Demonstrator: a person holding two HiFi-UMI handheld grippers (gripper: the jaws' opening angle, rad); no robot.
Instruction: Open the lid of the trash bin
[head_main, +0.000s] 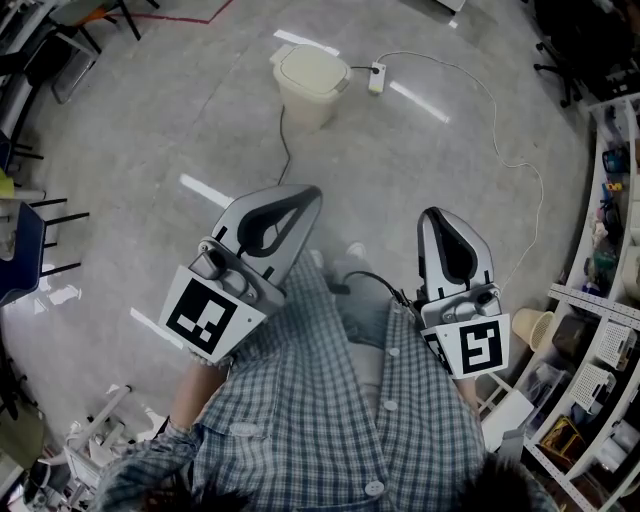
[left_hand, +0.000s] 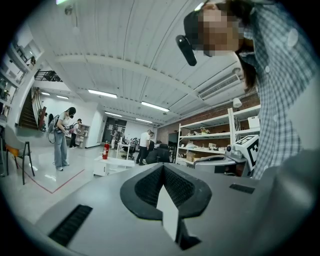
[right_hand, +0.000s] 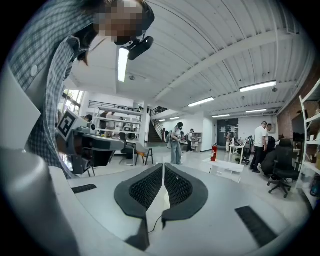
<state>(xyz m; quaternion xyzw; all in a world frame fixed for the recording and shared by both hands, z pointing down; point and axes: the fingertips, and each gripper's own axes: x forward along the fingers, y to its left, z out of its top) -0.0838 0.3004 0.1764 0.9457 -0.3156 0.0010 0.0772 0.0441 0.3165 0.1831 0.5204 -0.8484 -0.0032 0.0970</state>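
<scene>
A cream trash bin (head_main: 310, 82) stands on the grey floor far ahead in the head view, its lid down. Both grippers are held close to my body, well short of the bin. My left gripper (head_main: 308, 194) points toward it, jaws closed together with nothing between them. My right gripper (head_main: 437, 213) sits beside it, also shut and empty. In the left gripper view the left gripper (left_hand: 162, 165) faces across the room, and so does the right gripper (right_hand: 163, 164) in the right gripper view. The bin appears in neither gripper view.
A white power strip (head_main: 377, 77) lies right of the bin, and a thin white cable (head_main: 520, 170) runs from it toward the shelves (head_main: 600, 330) on the right. A black cord (head_main: 285, 150) leads from the bin toward me. Chairs (head_main: 30, 240) stand left. People (left_hand: 61, 137) stand farther off.
</scene>
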